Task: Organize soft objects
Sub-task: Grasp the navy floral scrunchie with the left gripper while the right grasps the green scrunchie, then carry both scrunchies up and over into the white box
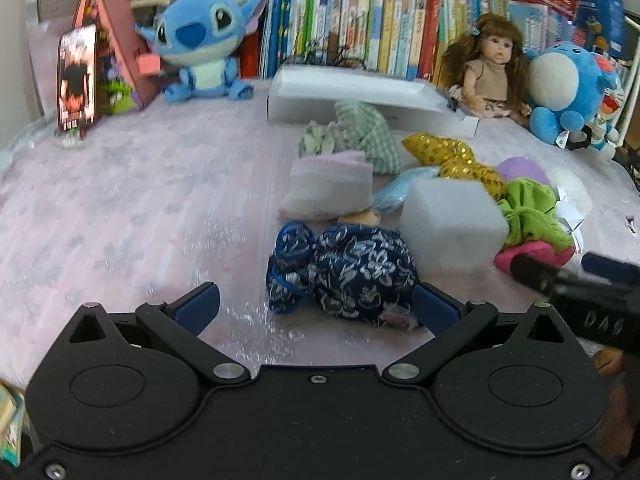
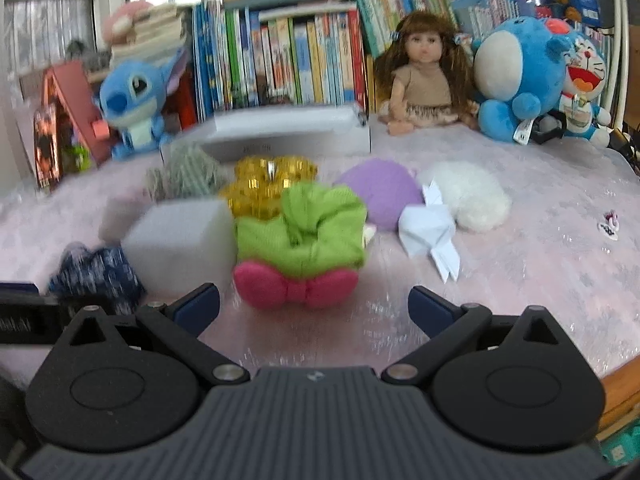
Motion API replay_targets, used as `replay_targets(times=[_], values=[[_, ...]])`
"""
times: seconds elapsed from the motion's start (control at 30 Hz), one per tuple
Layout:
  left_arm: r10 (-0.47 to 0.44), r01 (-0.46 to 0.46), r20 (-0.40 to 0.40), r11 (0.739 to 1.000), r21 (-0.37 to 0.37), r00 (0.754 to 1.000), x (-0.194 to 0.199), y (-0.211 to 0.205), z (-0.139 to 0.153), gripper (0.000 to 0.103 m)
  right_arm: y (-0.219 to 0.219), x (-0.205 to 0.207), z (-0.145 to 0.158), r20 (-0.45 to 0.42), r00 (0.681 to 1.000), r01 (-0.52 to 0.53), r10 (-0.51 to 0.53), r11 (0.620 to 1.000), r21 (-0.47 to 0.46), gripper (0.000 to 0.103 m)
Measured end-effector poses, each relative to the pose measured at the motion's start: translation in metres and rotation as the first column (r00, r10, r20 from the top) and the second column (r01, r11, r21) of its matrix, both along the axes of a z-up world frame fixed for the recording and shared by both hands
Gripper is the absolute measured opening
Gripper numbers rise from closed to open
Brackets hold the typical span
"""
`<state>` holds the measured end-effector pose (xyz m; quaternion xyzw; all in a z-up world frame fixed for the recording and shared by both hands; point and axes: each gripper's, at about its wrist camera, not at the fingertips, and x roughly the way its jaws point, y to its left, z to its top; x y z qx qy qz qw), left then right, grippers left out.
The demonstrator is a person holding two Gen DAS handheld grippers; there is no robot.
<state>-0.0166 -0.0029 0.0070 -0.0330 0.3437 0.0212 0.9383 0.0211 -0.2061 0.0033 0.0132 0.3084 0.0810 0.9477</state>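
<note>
A pile of soft things lies mid-table. My left gripper [image 1: 316,306] is open, with a navy flowered cloth pouch [image 1: 348,276] between its fingers, close to the right one. Behind the pouch are a white foam cube [image 1: 450,224], a pink-and-white sock [image 1: 328,186], a green checked cloth [image 1: 364,132] and gold sequin pieces [image 1: 452,156]. My right gripper [image 2: 314,306] is open just before a pink bow [image 2: 296,288] and a lime green scrunchie [image 2: 308,228]. Beyond lie a purple plush [image 2: 380,192], a white fluffy piece [image 2: 468,192] and a folded white paper [image 2: 428,232].
A white box [image 1: 360,96] lies behind the pile. A Stitch plush [image 1: 200,44], a doll [image 1: 494,68] and a blue round plush [image 1: 564,88] sit against a row of books [image 1: 360,20]. A pink toy house [image 1: 108,40] stands at the left. The table has a pink cover [image 1: 140,200].
</note>
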Motion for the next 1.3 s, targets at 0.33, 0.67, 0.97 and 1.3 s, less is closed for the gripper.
replay_targets(times=[0.33, 0.67, 0.97, 1.3], values=[[-0.05, 0.042, 0.076, 0.995, 0.093, 0.996, 0.0, -0.021, 0.002, 0.102, 0.0, 0.004, 0.013, 0.099, 0.994, -0.037, 0.038, 0.999, -0.006, 0.087], [-0.088, 0.086, 0.038, 0.996, 0.03, 0.995, 0.011, -0.02, -0.013, 0.078, 0.005, 0.01, 0.002, 0.075, 0.996, -0.055, 0.055, 0.998, -0.003, 0.074], [-0.098, 0.1, 0.039, 0.993, -0.066, 0.994, 0.006, -0.007, 0.0, 0.052, 0.006, 0.005, 0.006, 0.1, 0.993, -0.056, 0.056, 0.998, 0.004, 0.061], [-0.108, 0.118, 0.094, 0.987, -0.11, 0.99, 0.009, 0.002, 0.028, 0.051, -0.008, 0.002, 0.036, 0.186, 0.983, -0.022, 0.011, 0.998, 0.058, 0.061]])
